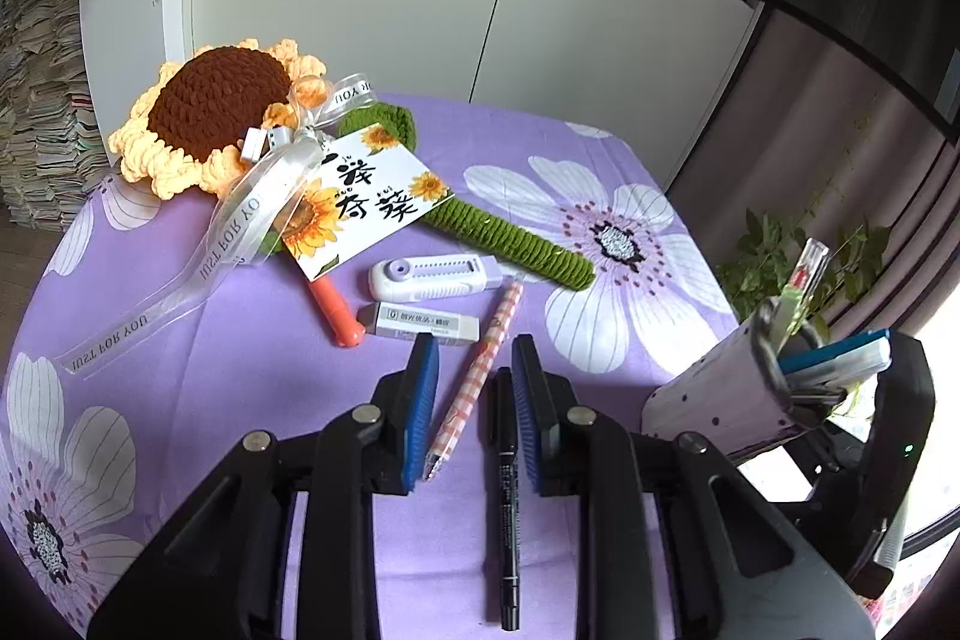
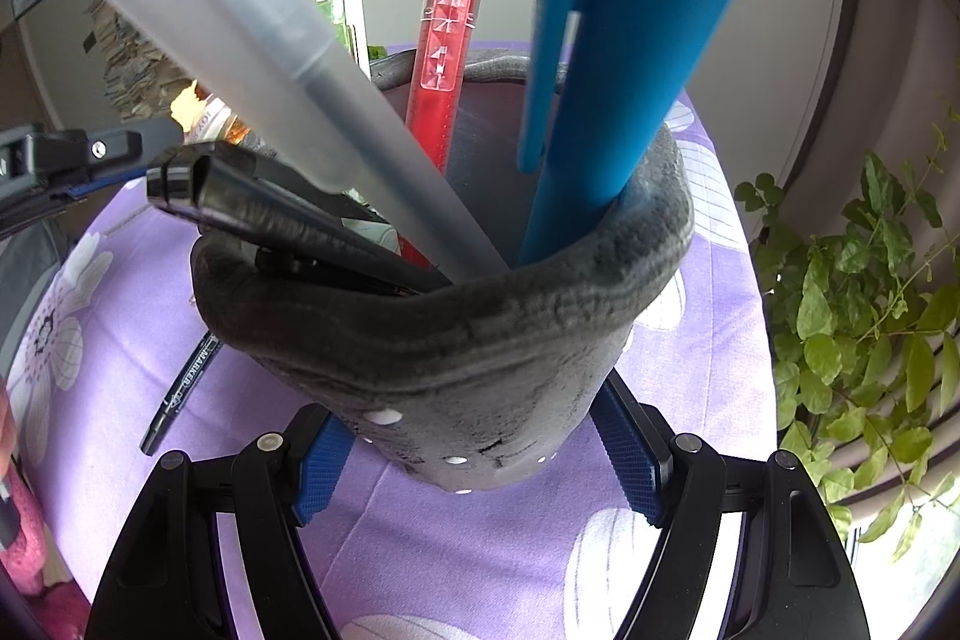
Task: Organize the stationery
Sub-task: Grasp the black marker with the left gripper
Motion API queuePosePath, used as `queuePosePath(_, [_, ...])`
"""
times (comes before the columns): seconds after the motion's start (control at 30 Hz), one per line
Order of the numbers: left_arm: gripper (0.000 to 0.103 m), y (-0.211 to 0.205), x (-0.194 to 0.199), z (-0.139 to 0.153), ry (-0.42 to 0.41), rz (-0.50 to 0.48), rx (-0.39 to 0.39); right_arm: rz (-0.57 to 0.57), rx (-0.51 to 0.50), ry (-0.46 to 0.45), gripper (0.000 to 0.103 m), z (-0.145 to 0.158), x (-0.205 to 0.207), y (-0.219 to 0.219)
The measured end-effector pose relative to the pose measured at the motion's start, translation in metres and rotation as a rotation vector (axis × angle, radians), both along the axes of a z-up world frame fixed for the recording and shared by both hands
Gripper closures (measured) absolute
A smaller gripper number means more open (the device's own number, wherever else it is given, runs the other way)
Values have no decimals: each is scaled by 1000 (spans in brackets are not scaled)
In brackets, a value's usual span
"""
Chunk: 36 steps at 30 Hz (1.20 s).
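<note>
A: So, left wrist view first — why are the left tongs (image 1: pixel 474 388) hovering low over the counter (image 1: pixel 240 370)?

B: I'd judge they are lining up on loose stationery. Their blue ribbed pads stand apart, clamped on nothing; the checked pink pen (image 1: pixel 477 370) lies slantwise between them and the black marker (image 1: pixel 509 508) runs along the right pad. Neither looks pressed.

A: And what is past them?

B: At 12 o'clock, a boxy white eraser (image 1: pixel 420 322) in a paper sleeve, a rounded correction tape (image 1: pixel 432 274) of smooth plastic, and an orange highlighter (image 1: pixel 336 310) partly under a card. Behind, at 11, a knitted sunflower (image 1: pixel 222 118) with a ribbed green stalk. At 3 o'clock the pen holder (image 1: pixel 732 388) leans, already stocked.

A: Right wrist view?

B: The right tongs (image 2: pixel 480 466) are clamped on the pen holder (image 2: pixel 480 352), a soft grey felt-like cup, tilting its mouth toward the other hand, I think to receive pens. A frosted tube, a faceted red pen (image 2: pixel 450 40) and a matte blue pen (image 2: pixel 618 58) fan out of it
</note>
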<state>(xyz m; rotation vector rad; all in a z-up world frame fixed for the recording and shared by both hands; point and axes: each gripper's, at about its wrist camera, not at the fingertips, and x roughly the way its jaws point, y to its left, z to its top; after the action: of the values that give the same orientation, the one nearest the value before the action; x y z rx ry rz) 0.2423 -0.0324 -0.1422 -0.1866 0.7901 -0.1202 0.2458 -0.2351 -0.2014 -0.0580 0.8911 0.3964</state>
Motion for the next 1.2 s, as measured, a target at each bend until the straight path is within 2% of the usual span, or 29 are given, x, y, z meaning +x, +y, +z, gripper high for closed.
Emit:
queuePosePath(0.13, [83,-6,0,-16,48,-38,55,0,0,0,26,0,0,0])
queuePosePath(0.27, [83,-17,-5,-24,82,-99,75,0,0,0,26,0,0,0])
queuePosePath(0.4, [83,-35,-2,-30,99,-132,138,0,-1,0,26,0,0,0])
queuePosePath(0.53, [84,-41,5,-40,158,-150,138,-1,-1,0,26,0,0,0])
queuePosePath(0.77, [84,-42,16,-40,160,-130,171,-3,5,1,26,-1,1,-3])
queuePosePath(0.93, [84,-50,31,-44,169,-139,228,-3,7,1,26,-1,1,-4])
queuePosePath(1.07, [85,-52,36,-42,167,-147,226,-2,8,1,26,-1,1,-5])
queuePosePath(1.1, [91,-52,37,-43,164,-148,222,-2,9,2,26,-1,1,-4])
queuePosePath(1.2, [91,-49,36,-42,165,-147,207,-2,8,1,26,-1,1,-4])
